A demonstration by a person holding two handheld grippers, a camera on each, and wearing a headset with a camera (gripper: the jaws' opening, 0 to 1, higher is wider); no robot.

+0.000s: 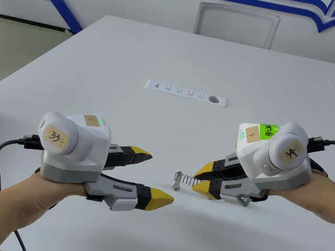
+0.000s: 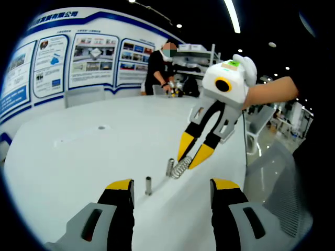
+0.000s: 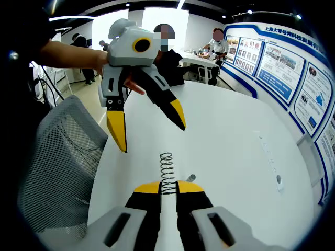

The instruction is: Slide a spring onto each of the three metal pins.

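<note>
Currently the right tool is clamped on one end of a spring, which lies nearly flat, low over the white table. In the left gripper view the spring's free end sits against an upright pin; I cannot tell whether a coil has gone over its top. A second pin stands bare just beside it, nearer the left tool, whose jaws are spread wide and hold nothing.

The main risk, as I judge it, is the angle. The spring is close to lying down while the pin stands straight up, so pushing on could tip the pin over, if it only stands loose, and send it rolling. The spring looks soft and is gripped only at its end, so it may bend, buckle or flick out of the jaws. The idle left tool is near enough to bump the bare pin.

No tray, box or holder comes into it: pins and spring sit straight on the table, with a white power strip well apart from them.
</note>
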